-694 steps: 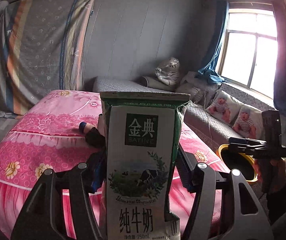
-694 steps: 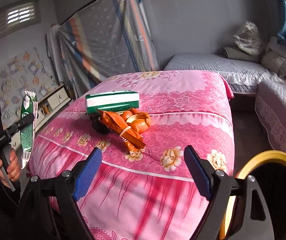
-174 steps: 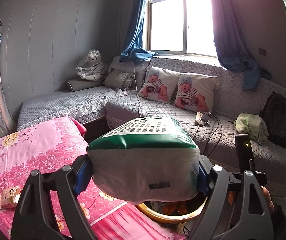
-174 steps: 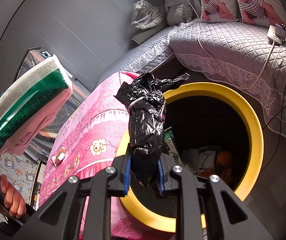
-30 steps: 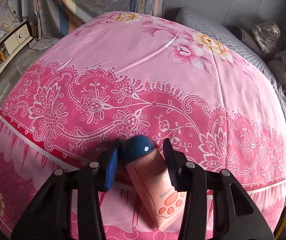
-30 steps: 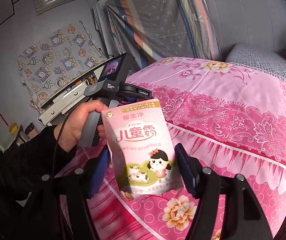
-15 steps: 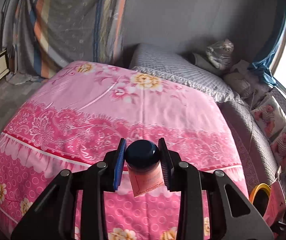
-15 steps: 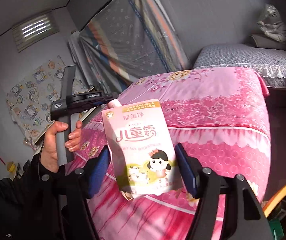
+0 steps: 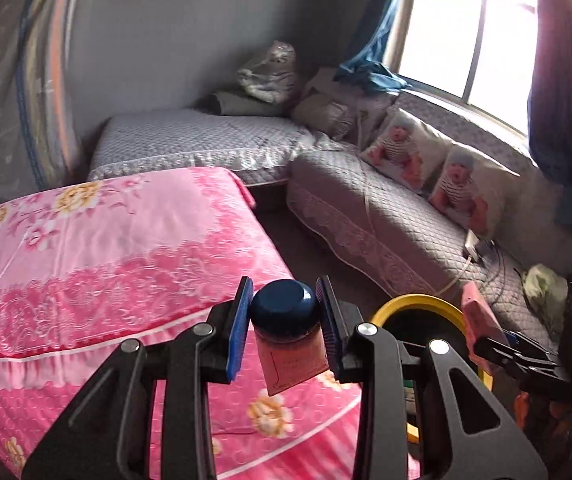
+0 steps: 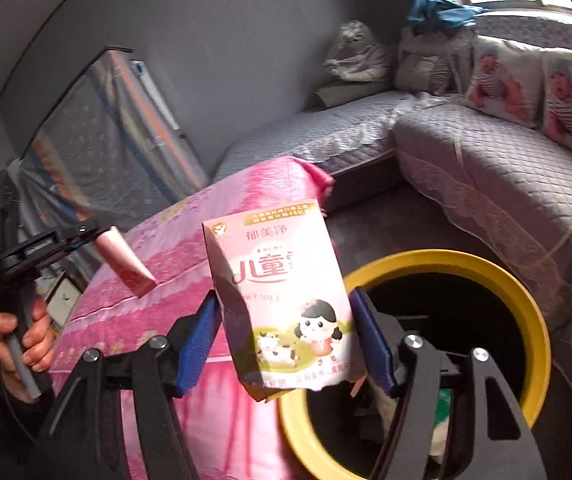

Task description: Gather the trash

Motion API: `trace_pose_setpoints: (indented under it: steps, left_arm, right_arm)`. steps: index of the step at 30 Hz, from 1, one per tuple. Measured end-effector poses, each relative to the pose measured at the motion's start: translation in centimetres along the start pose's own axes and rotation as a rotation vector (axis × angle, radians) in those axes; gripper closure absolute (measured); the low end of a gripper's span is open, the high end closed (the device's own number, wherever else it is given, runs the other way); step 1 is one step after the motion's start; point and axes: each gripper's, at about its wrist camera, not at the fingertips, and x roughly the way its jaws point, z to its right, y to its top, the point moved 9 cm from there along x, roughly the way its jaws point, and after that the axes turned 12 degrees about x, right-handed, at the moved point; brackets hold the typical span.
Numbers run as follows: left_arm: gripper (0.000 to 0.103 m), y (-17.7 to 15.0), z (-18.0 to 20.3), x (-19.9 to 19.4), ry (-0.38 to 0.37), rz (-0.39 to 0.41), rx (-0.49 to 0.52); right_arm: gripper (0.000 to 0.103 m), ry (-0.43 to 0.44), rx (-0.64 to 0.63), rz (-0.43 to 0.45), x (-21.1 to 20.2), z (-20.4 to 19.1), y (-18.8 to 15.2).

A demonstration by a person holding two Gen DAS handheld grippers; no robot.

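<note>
The yellow bin (image 10: 533, 320) is partly hidden behind the pink pouch (image 10: 286, 300).

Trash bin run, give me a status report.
Left gripper shut on pink tube. Right gripper shut on pink carton, near the yellow-rimmed trash bin. Bin mouth open, nothing blocking.

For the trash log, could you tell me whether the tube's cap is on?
On: the dark blue cap tops the pink tube, clamped between the left jaws.
</note>
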Motion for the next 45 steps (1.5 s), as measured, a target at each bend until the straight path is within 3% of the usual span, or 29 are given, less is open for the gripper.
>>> trace_pose_setpoints:
  steps: [9, 15, 17, 19, 21, 22, 25, 30, 33, 35, 38, 45]
  left_arm:
    - [0.072, -0.7, 12.0, 6.7, -0.173, -0.066, 0.140]
    - [0.072, -1.1, 13.7, 9.0, -0.198, -0.097, 0.121]
    - [0.061, -0.9, 13.9, 8.6, -0.197, -0.077, 0.130]
    - [0.026, -0.4, 13.1, 7.4, -0.170, -0.027, 0.127]
    - [0.020, 0.1, 12.7, 6.1, -0.164, 0.018, 0.124]
    - [0.011, 0.3, 12.4, 5.5, -0.162, 0.034, 0.120]
    - [0.008, 0.7, 11.0, 3.0, -0.121, 0.107, 0.132]
    - [0.008, 0.9, 7.5, -1.6, 0.121, 0.222, 0.231]
    - [0.008, 0.3, 5.2, -4.3, 0.165, 0.250, 0.224]
    - [0.008, -0.5, 3.1, -6.4, 0.209, 0.269, 0.199]
    - [0.008, -2.0, -0.1, -9.3, 0.333, 0.268, 0.176]
    - [0.008, -5.3, -6.3, -18.1, 0.472, 0.313, 0.048]
  right_arm:
    - [0.040, -0.160, 0.183, -0.010, 1.0, 8.6, -1.0]
    - [0.035, -0.296, 0.242, 0.044, 1.0, 12.1, -0.5]
    - [0.035, -0.321, 0.255, 0.067, 0.3, 12.9, -0.1]
    - [0.030, -0.349, 0.260, 0.094, -0.6, 13.4, 0.2]
    - [0.026, -0.384, 0.253, 0.129, -1.6, 13.6, 0.6]
    - [0.022, -0.405, 0.252, 0.146, -2.1, 13.6, 0.8]
    - [0.008, -0.469, 0.231, 0.197, -3.2, 13.5, 1.3]
    - [0.008, -0.612, 0.132, 0.238, -3.8, 11.9, 1.8]
    - [0.008, -0.686, 0.049, 0.285, -3.6, 10.0, 1.8]
    - [0.008, -0.673, 0.003, 0.323, -3.3, 7.8, 1.7]
    - [0.008, -0.617, -0.064, 0.379, -2.8, 3.8, 1.1]
    - [0.008, -0.288, -0.203, 0.421, -2.8, -9.0, -1.3]
